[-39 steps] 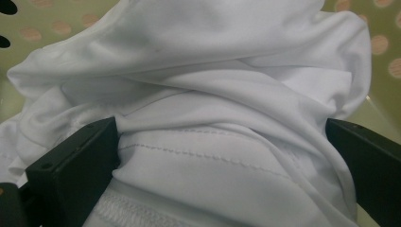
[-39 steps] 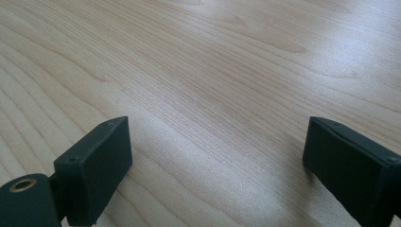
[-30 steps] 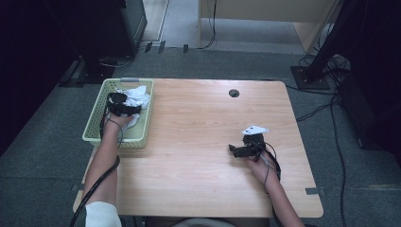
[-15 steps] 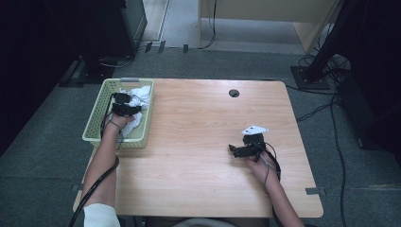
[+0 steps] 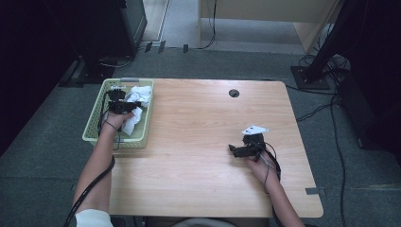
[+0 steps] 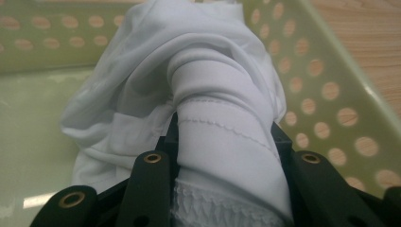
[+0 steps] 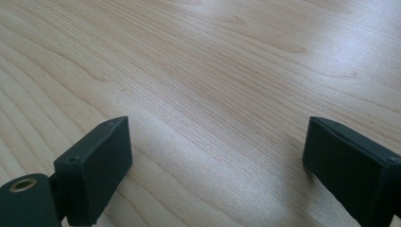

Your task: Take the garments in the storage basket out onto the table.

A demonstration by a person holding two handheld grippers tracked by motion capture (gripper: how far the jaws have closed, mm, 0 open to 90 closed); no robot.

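Grey carpet surrounds the wooden bench (image 5: 198, 142), whose middle lies bare between the two claws. At its near-left corner a green basket (image 5: 94, 127) is seen beneath the left claw (image 5: 124, 107), which has just been closing and is now clamped on a fold of the white cloth (image 6: 222, 137), most of which is bunched ahead of the jaws inside the basket. Gripping is judged done; lifting out and laying down remain. The right claw (image 7: 215, 156) is held wide apart, nothing between the jaws.
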